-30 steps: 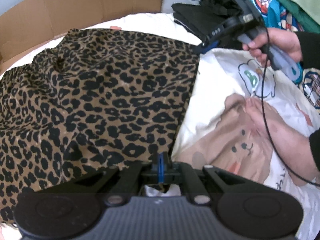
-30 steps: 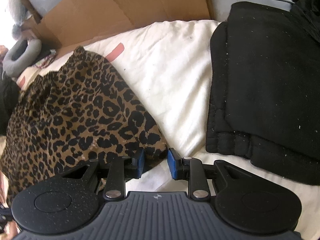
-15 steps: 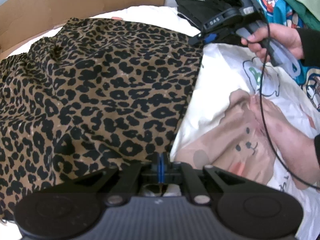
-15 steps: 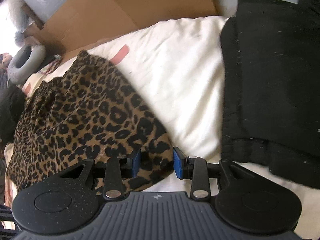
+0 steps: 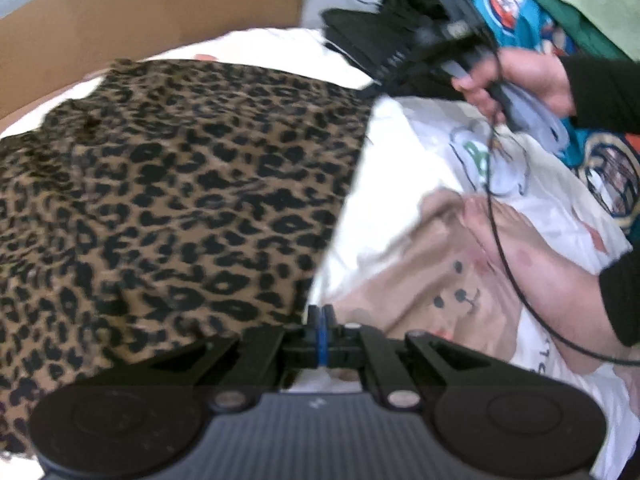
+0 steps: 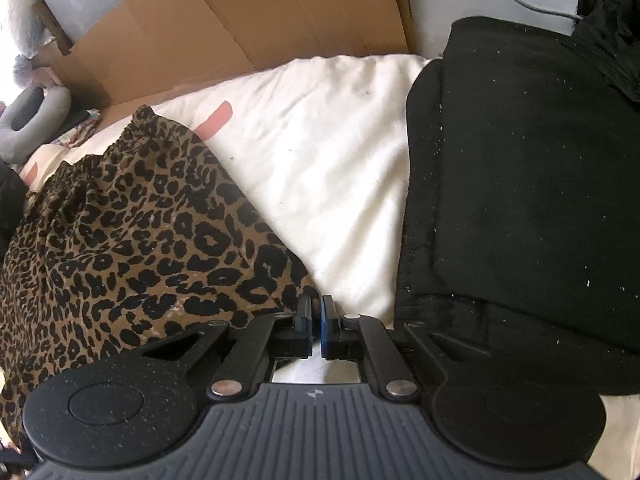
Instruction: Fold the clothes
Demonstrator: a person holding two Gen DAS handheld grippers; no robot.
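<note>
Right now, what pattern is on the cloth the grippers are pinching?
Leopard print, black spots on brown cloth; clearest in the right wrist view.

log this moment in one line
task: fold clothes | left gripper: jaws opening at leopard skirt edge, cloth between them unclear | right gripper: shut on its corner

Leopard-print garment [image 6: 132, 240]: thin matt woven cloth. Black garment [image 6: 528, 184]: thick matt fleece, lint-flecked. Bed sheet [image 6: 332, 152]: soft cream cotton. Cardboard [image 6: 248, 20]: plain matt brown.

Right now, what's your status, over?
Right gripper shut on leopard garment corner. Left gripper jaws opening, nothing visibly between. Black clothes pile beside, not blocking.
</note>
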